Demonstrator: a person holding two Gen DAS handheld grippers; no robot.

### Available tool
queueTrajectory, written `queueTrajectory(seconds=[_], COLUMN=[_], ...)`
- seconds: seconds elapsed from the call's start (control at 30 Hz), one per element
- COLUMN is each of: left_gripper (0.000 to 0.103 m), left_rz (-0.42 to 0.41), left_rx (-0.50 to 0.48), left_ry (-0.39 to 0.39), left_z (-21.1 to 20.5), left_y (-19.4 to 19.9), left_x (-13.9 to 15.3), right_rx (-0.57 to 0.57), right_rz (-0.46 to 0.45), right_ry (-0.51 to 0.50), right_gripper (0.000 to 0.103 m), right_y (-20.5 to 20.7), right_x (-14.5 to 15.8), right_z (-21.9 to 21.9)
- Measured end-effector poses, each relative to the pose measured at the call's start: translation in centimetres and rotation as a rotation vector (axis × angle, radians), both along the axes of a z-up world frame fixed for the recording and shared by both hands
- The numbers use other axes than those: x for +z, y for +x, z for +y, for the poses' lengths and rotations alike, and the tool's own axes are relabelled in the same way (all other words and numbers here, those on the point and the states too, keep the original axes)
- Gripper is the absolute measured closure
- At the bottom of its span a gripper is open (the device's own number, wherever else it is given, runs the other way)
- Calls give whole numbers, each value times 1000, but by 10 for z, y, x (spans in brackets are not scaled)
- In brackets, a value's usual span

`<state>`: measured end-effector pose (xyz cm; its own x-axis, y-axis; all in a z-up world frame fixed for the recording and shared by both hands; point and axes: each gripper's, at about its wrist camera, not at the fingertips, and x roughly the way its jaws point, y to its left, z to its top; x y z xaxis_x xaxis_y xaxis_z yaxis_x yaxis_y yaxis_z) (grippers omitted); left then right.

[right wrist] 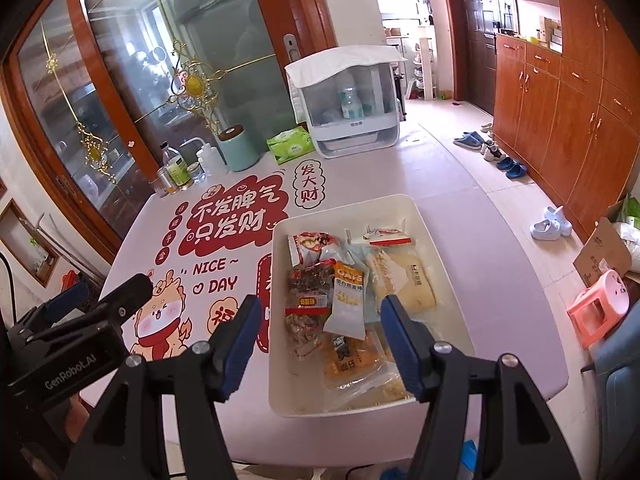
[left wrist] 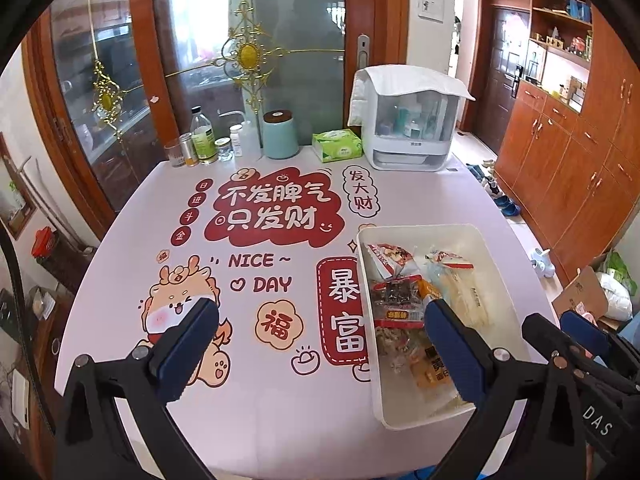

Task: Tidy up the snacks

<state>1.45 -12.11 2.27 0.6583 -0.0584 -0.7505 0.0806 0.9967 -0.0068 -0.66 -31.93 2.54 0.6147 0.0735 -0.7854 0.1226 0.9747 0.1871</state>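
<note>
A white bin [left wrist: 420, 229] [right wrist: 274, 300] stands on the right part of the printed table [left wrist: 280, 400]. Several snack packets lie in it: a red one [right wrist: 312, 246], a dark one with a red label [left wrist: 396, 300] [right wrist: 310, 288], an OATS packet [right wrist: 348, 296], a pale yellow one [left wrist: 468, 296] [right wrist: 408, 280] and an orange one [right wrist: 348, 356]. My left gripper [left wrist: 320, 320] is open wide and empty, straddling the bin's left wall above the table. My right gripper [right wrist: 320, 312] hangs open and empty above the bin's near half. Each gripper shows in the other's view, the right gripper [left wrist: 556, 324] and the left gripper [right wrist: 100, 292].
Along the table's far edge stand jars and bottles [left wrist: 200, 144], a teal canister [left wrist: 280, 134], a green tissue pack [left wrist: 336, 145] and a white cloth-covered storage box [left wrist: 408, 128]. To the right, on the floor, are a pink stool [right wrist: 600, 304], a cardboard box [right wrist: 600, 248] and shoes [right wrist: 552, 222].
</note>
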Motion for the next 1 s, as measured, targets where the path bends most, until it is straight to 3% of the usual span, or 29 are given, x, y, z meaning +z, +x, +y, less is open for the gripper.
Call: queueTrajectory(seconds=[1.0], left_gripper=[1], left_rz=[38], left_rx=[43], left_ry=[20], left_z=[7], left_y=[2], left_x=[-7], right_rx=[68], right_rz=[12], right_ry=[-18], right_gripper=[40], right_y=[9], right_x=[-2], right_z=[17])
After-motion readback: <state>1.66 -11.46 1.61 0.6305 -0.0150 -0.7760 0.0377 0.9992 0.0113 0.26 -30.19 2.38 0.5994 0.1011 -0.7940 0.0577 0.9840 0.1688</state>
